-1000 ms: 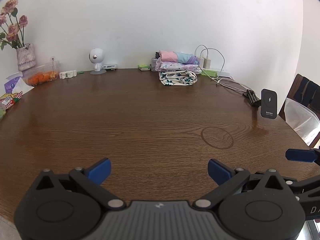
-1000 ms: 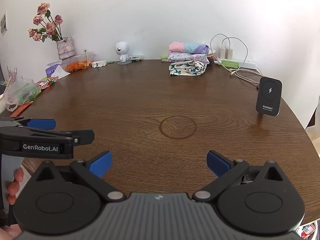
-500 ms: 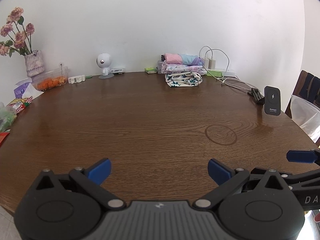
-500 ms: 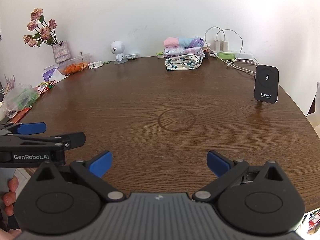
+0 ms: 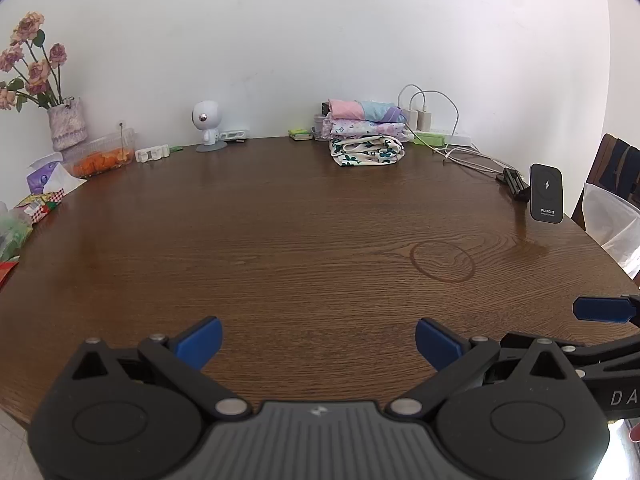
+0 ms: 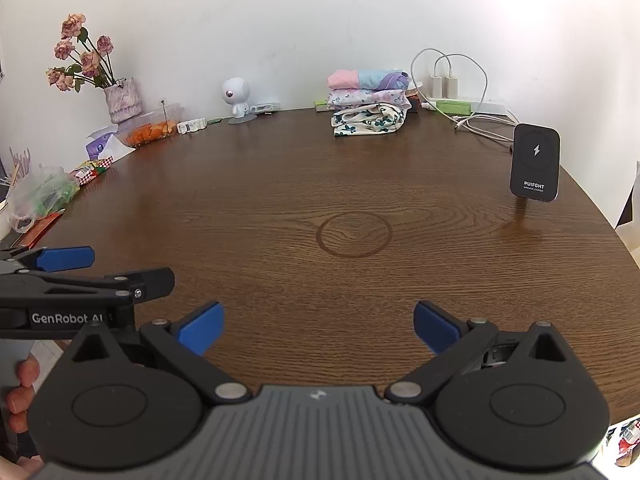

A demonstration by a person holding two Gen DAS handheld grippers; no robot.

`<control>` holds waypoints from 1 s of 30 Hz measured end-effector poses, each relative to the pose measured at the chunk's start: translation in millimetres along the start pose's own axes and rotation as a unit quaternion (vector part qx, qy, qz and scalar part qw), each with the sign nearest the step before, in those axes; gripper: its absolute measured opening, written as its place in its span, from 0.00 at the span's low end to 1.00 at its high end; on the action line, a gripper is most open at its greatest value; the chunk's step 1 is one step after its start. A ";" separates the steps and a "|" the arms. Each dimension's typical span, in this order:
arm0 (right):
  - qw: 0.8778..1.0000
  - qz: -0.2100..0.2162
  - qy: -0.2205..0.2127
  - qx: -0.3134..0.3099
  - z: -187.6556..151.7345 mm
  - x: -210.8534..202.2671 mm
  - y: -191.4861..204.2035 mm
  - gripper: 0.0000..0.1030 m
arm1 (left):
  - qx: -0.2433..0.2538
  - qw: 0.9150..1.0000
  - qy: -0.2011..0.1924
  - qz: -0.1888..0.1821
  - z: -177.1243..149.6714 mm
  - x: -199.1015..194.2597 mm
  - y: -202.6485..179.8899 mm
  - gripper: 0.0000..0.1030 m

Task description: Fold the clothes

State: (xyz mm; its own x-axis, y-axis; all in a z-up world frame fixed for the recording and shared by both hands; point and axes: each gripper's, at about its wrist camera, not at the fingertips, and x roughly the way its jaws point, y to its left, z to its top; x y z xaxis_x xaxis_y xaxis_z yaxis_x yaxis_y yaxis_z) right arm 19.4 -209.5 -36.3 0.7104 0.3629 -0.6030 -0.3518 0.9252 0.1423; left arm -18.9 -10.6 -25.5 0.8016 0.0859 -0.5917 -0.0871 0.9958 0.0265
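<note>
My clothes [image 5: 366, 132] sit neatly folded in a three-high stack at the worktop's [image 5: 280, 240] far edge, floral piece on the bottom.

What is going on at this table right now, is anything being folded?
Nothing is being folded at this moment. A person holds the left gripper and the right gripper side by side over the near edge of the wooden table, both with jaws wide open and empty. The only clothes in view are a stack of folded clothes by the far wall, well away from both grippers. No unfolded garment shows.
</note>
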 end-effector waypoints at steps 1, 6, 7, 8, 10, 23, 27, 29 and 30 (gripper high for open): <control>1.000 0.000 0.000 0.000 -0.1 0.3 0.3 1.00 | 0.000 1.000 0.000 0.000 -0.3 -0.1 0.1 1.00; 1.000 0.000 0.002 -0.002 -0.6 1.0 1.2 1.00 | 0.000 1.000 0.000 0.000 -0.9 -0.1 0.7 1.00; 1.000 -0.001 0.002 -0.002 -0.7 1.0 1.5 1.00 | 0.000 1.000 0.000 0.000 -0.9 -0.2 0.7 1.00; 1.000 -0.001 0.002 -0.002 -0.9 1.0 1.7 1.00 | 0.001 1.000 0.000 0.000 -0.9 -0.2 0.7 1.00; 1.000 -0.001 0.003 -0.003 -1.2 1.2 2.1 1.00 | 0.001 1.000 0.001 0.001 -1.0 0.0 0.6 1.00; 1.000 0.003 0.006 -0.004 -2.3 3.1 0.9 1.00 | 0.002 1.000 0.003 0.000 -1.5 1.8 -0.7 1.00; 1.000 0.002 0.006 -0.004 -3.0 3.3 1.5 1.00 | 0.003 1.000 0.002 -0.002 -1.8 1.7 -1.0 1.00; 1.000 0.002 0.006 -0.005 -2.8 3.5 1.8 1.00 | 0.004 1.000 0.001 -0.002 -2.3 1.4 -1.8 1.00; 1.000 0.002 0.007 -0.005 -2.9 3.4 2.3 1.00 | 0.004 1.000 0.002 -0.001 -2.5 1.5 -2.1 1.00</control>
State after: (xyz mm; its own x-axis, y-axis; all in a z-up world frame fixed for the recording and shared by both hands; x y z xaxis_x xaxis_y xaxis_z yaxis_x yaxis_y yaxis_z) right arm 19.2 -206.5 -40.3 0.7007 0.3656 -0.6127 -0.3607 0.9224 0.1379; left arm -19.0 -12.6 -28.5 0.7996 0.0830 -0.5948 -0.0804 0.9963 0.0309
